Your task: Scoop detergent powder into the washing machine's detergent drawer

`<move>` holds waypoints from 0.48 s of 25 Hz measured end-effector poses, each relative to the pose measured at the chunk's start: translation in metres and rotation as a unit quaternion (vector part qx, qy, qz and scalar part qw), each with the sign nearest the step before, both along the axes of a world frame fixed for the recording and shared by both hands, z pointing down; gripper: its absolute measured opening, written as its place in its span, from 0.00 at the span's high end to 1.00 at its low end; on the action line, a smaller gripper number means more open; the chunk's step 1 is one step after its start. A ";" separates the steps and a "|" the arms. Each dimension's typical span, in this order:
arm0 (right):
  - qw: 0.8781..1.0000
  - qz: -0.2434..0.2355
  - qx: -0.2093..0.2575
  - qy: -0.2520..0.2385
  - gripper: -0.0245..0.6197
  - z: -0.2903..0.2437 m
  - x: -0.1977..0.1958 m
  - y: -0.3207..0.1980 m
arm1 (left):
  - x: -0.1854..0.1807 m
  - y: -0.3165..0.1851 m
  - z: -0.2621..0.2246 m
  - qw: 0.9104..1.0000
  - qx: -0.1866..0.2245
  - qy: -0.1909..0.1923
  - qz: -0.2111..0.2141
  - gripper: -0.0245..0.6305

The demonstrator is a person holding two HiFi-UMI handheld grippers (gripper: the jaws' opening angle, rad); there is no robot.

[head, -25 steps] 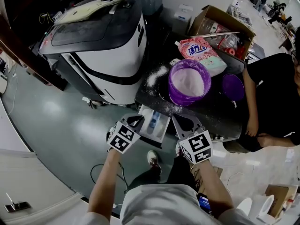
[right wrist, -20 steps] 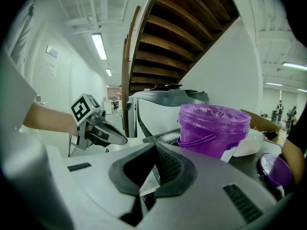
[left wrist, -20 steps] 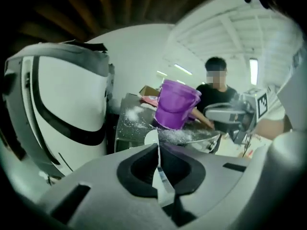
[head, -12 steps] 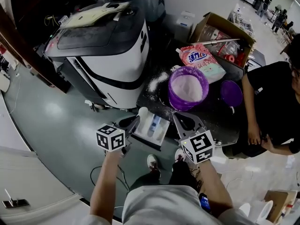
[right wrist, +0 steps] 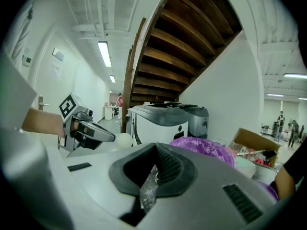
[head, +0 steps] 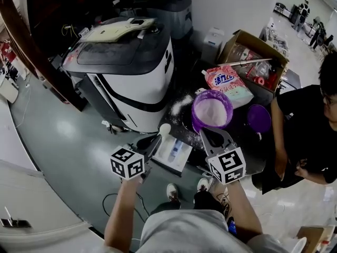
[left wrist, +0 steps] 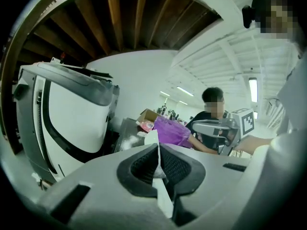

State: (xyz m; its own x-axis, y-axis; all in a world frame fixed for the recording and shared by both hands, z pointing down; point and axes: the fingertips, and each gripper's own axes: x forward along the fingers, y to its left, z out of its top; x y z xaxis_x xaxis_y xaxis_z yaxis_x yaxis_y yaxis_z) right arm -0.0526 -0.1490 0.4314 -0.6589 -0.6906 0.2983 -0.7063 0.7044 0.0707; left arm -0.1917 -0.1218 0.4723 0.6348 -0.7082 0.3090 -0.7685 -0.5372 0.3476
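The white detergent drawer [head: 174, 151] lies at the near edge of a dark table [head: 247, 141], in front of the white washing machine [head: 131, 73]. My left gripper [head: 156, 141] is shut on the thin handle of a white scoop [head: 165, 129], which it holds just above the drawer's left end. From the left gripper view, the scoop [left wrist: 152, 138] sticks up between the pads. A purple tub [head: 211, 111] of white powder stands behind the drawer. My right gripper [head: 213, 136] is shut at the tub's near rim, with a thin glittery sliver between its pads [right wrist: 165, 169].
A pink detergent bag [head: 227, 82] and an open cardboard box [head: 255, 44] lie behind the tub, a purple lid [head: 259, 117] to its right. Spilled powder [head: 179, 103] dusts the table. A person in black [head: 308, 136] sits at the right. A grey machine [head: 158, 4] stands at the back.
My left gripper has drawn back from the drawer and turned, bringing the scoop's bowl into sight above the drawer's left end. The right gripper has stayed by the tub.
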 end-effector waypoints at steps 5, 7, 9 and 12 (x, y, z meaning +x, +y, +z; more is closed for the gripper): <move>0.999 -0.007 0.035 -0.004 0.97 -0.041 0.008 -0.013 | 0.002 -0.014 -0.051 0.999 0.049 0.000 -0.021 0.94; 0.999 -0.010 0.050 -0.003 0.97 -0.055 0.013 -0.019 | 0.004 -0.022 -0.070 0.997 0.069 -0.003 -0.029 0.94; 0.998 -0.014 0.063 0.000 0.97 -0.069 0.017 -0.026 | 0.007 -0.028 -0.088 0.995 0.090 -0.014 -0.037 0.94; 0.997 -0.021 0.079 -0.001 0.97 -0.087 0.022 -0.033 | 0.011 -0.034 -0.113 0.991 0.121 -0.033 -0.047 0.94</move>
State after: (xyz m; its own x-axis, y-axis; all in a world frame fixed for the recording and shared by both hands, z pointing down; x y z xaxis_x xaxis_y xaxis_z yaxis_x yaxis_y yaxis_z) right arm -0.0304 -0.1824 0.3444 -0.6889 -0.7005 0.1864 -0.6763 0.7136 0.1827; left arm -0.1806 -0.1561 0.3592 0.5455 -0.8223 0.1619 -0.8366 -0.5227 0.1639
